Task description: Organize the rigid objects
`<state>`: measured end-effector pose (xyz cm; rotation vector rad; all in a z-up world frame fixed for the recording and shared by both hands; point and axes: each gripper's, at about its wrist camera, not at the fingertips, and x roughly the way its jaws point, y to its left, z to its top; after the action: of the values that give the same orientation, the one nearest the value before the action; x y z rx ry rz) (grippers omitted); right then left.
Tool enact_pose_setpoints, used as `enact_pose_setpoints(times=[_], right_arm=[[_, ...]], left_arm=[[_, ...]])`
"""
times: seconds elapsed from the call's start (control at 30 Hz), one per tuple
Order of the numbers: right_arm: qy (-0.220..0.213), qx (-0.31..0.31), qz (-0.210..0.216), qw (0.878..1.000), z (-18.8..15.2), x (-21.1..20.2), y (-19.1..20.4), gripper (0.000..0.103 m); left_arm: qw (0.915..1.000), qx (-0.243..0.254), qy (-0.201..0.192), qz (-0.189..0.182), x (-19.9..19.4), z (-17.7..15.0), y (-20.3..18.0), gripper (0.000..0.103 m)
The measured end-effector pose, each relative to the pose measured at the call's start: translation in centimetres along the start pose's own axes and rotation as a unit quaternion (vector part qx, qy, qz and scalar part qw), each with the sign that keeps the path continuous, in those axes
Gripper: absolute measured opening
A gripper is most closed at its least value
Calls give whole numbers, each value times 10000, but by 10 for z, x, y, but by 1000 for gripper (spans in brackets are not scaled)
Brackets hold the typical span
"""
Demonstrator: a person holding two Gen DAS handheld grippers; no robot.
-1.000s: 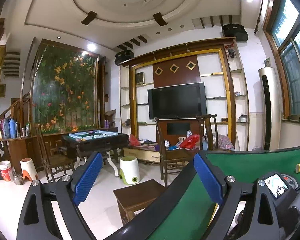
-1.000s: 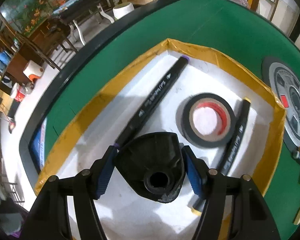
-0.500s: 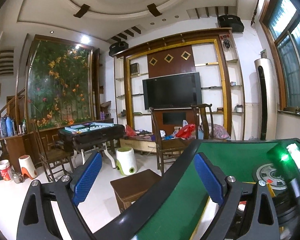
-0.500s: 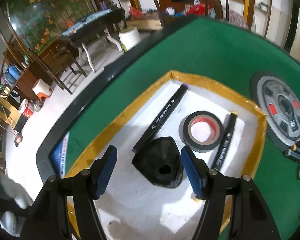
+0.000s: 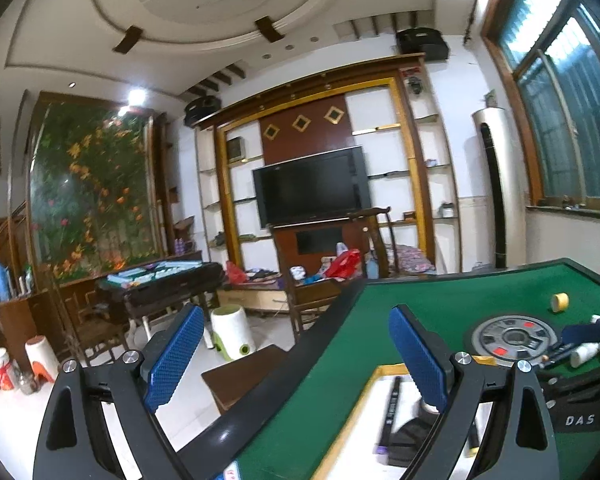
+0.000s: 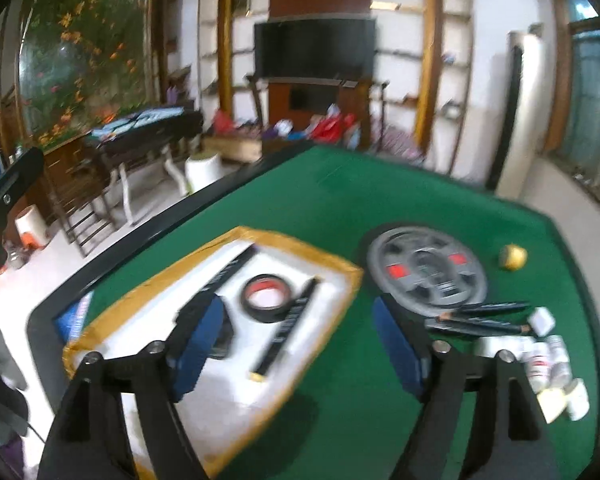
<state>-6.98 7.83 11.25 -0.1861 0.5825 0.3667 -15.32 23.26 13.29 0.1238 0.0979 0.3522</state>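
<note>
Left wrist view: left gripper (image 5: pixel 296 354) level, blue pads wide apart on nothing; white yellow-rimmed shallow tray (image 5: pixel 374 384) at 5 o'clock on the green felt table (image 5: pixel 420 300), with a black marker pen (image 5: pixel 390 408) and a black wedge-shaped plastic block (image 5: pixel 410 436) lying inside. Right wrist view, blurred: right gripper (image 6: pixel 300 346) tilted downward, jaws opening, empty. At 3 o'clock, loose black pens (image 6: pixel 480 318) and small white bottles (image 6: pixel 548 360) near the grey round disc (image 6: pixel 428 270); judged light, stiff, slippery, prone to rolling, so best pinched mid-barrel.
</note>
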Motion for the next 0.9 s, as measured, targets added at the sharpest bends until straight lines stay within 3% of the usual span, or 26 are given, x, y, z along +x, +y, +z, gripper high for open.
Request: enact_pose_setpoints(times=[0.1, 0.3, 0.47, 0.57, 0.9], right_arm=[[149, 134, -224, 9995, -14, -5, -25, 78], [498, 1086, -135, 9927, -44, -13, -92, 78], [419, 1951, -281, 9795, -71, -30, -156, 78], [351, 2416, -395, 9689, -90, -40, -187, 78], [277, 3208, -553, 9451, -142, -58, -242, 78]], left_arm=[[9998, 117, -7, -173, -6, 3, -16, 96], [9986, 254, 116, -459, -14, 4, -48, 96], [9937, 515, 394, -910, -16, 2, -84, 96], [9914, 636, 362, -1083, -25, 2, -101, 96], [9808, 1098, 487, -1539, -39, -6, -148, 96]])
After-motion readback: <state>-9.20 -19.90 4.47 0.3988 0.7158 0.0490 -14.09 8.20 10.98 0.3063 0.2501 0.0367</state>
